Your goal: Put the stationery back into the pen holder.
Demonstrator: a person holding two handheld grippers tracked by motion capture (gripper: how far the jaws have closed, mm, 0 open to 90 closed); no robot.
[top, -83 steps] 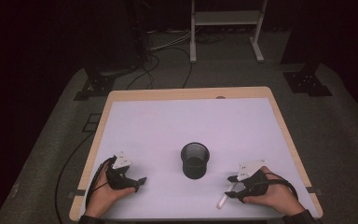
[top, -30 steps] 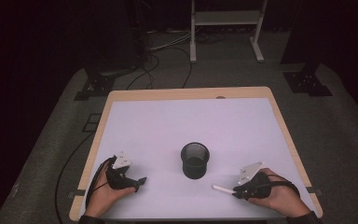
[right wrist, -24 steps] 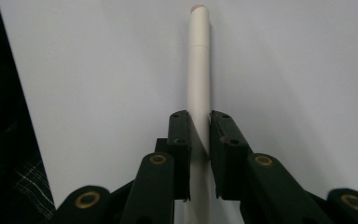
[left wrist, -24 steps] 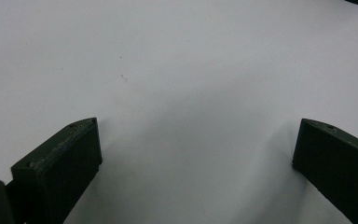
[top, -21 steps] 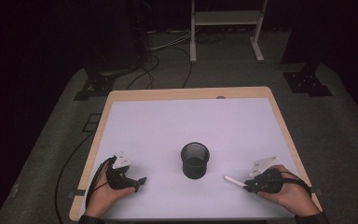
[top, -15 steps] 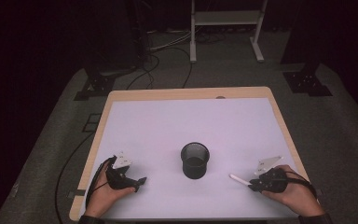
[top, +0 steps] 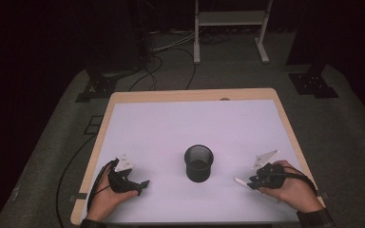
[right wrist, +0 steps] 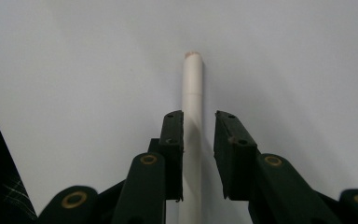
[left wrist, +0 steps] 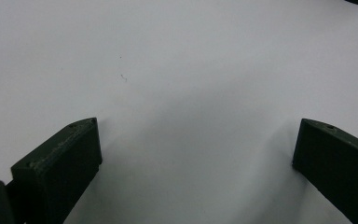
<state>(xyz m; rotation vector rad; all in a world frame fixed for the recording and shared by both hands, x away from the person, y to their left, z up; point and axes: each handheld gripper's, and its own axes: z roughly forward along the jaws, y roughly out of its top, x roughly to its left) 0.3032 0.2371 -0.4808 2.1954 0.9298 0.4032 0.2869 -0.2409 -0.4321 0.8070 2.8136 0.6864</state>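
- Two handheld grippers are resting on the white table [top: 180,123].
- Right gripper [right wrist: 199,140] is nearly closing round a white pen [right wrist: 192,102]; grip unconfirmed.
- Left gripper [left wrist: 193,163] is gaping, empty.
- Likely next: lifting the pen toward the black mesh cup [top: 199,163].

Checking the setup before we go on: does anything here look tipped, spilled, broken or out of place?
Nothing stands out. The black mesh cup stands upright on the white table. The right tool holds a white pen between its jaws, intact. The left tool is open above bare table.
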